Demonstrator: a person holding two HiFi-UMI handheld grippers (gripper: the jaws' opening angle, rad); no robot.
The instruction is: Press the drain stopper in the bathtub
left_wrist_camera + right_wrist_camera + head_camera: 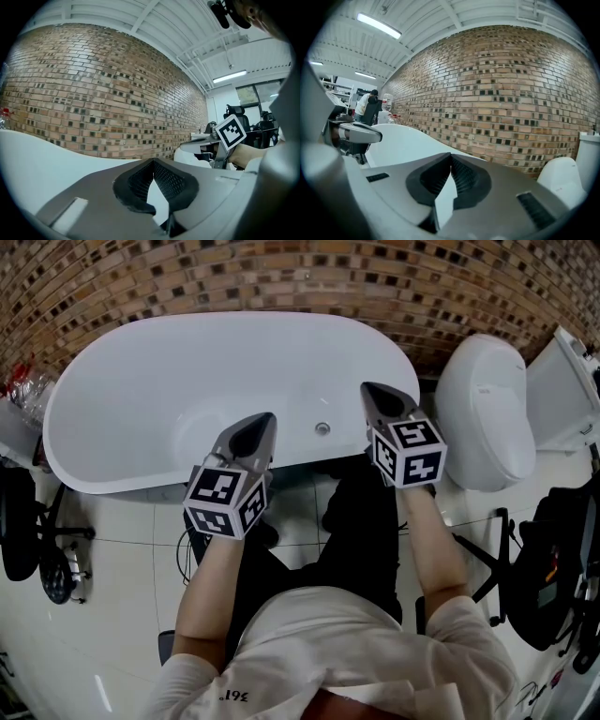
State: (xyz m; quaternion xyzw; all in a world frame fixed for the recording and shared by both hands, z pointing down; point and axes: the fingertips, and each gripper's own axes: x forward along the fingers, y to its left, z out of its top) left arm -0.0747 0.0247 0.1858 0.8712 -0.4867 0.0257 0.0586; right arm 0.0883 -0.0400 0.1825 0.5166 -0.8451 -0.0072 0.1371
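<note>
The white oval bathtub (141,381) lies before me in the head view. A small round metal drain fitting (322,428) sits low inside its near wall. My left gripper (265,418) hovers over the tub's near rim, left of the fitting, shut and empty. My right gripper (367,387) is held to the fitting's right and a little farther in, also shut and empty. The left gripper view has the left gripper (153,160) with its jaws meeting at the tips, facing the brick wall. In the right gripper view the right gripper (450,154) looks the same. Neither of these two views takes in the fitting.
A white toilet (487,409) stands right of the tub, and a brick wall (281,277) runs behind it. An office chair (19,521) is at the left, black gear (553,568) at the right. A person (365,105) stands far off in the room.
</note>
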